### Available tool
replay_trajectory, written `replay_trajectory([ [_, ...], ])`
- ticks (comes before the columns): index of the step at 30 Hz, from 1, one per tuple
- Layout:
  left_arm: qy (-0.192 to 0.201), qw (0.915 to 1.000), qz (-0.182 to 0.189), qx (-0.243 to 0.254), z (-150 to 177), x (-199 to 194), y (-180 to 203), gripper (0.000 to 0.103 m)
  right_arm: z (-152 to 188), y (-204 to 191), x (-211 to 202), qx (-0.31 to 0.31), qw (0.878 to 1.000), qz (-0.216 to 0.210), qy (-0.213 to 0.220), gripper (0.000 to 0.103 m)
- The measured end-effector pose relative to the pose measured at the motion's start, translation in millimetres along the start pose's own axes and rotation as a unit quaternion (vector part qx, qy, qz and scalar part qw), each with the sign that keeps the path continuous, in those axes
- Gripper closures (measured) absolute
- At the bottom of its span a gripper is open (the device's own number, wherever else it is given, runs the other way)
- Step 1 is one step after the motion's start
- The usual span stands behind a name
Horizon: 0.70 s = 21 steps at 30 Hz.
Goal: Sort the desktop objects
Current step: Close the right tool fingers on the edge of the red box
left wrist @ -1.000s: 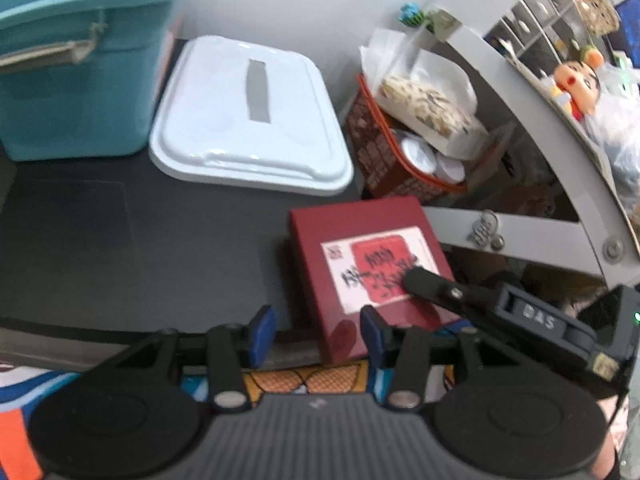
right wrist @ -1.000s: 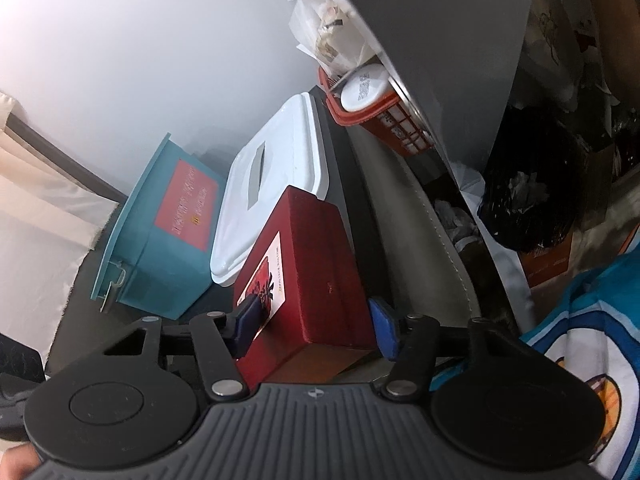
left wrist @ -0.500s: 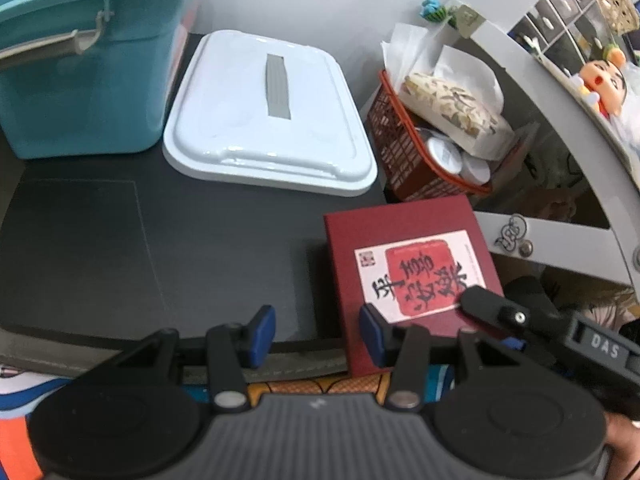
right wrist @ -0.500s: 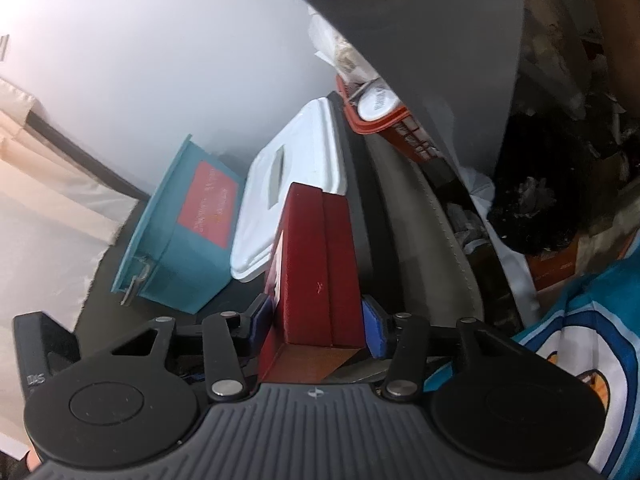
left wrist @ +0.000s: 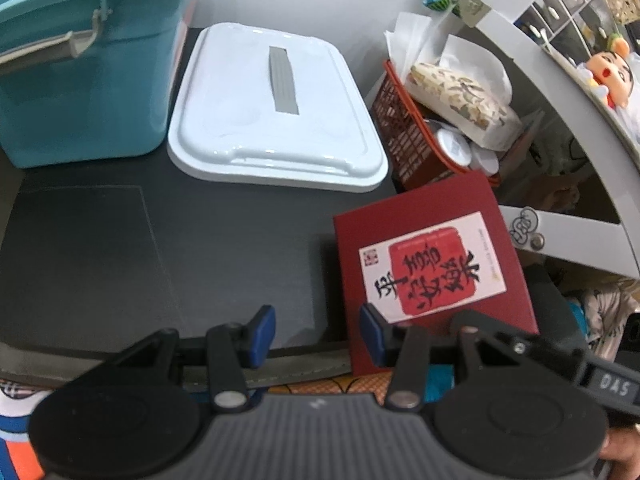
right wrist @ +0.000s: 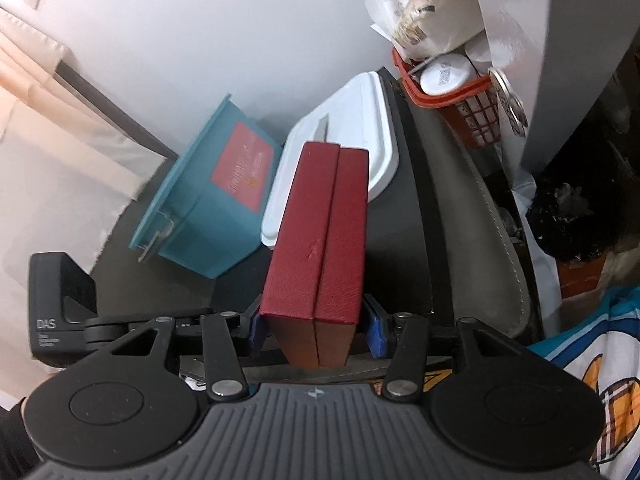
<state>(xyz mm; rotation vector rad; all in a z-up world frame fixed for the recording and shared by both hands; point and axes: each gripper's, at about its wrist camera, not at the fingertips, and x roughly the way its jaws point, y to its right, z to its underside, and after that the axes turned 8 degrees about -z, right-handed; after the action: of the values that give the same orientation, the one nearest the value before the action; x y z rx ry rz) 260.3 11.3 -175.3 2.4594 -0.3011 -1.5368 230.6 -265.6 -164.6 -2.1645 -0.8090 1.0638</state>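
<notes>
A dark red box [right wrist: 320, 240] with a white and red label [left wrist: 432, 276] is clamped between the blue pads of my right gripper [right wrist: 316, 330], held by its top and bottom faces near the desk's front right. In the left wrist view the right gripper's finger [left wrist: 492, 328] lies across the box's near corner. My left gripper [left wrist: 316, 334] is open and empty, just left of the box above the desk's front edge. A teal bin [left wrist: 80, 80] and a white lid [left wrist: 276, 108] sit at the back of the black desk [left wrist: 120, 248].
A red mesh basket [left wrist: 404, 136] with paper-wrapped items and small white jars stands at the back right, against a grey shelf unit [left wrist: 560, 92]. A white wall runs behind the desk. The padded desk edge [right wrist: 472, 216] runs along the right.
My right gripper closed on the red box and turned it to face edge-on to its camera. The box shifted right in the left wrist view. My left gripper stayed open.
</notes>
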Motion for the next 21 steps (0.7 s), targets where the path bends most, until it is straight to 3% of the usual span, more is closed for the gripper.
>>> replay_trajectory([
  [4,0.006,0.9999,-0.006,-0.013,5,-1,10,0.053,1,2,6,-0.004,1.0,0.023,-0.006,0.052],
  [21,0.007,0.9998,0.012,-0.014,2,5,5,0.053,3,-2,16,-0.024,0.999,0.026,-0.002,0.055],
])
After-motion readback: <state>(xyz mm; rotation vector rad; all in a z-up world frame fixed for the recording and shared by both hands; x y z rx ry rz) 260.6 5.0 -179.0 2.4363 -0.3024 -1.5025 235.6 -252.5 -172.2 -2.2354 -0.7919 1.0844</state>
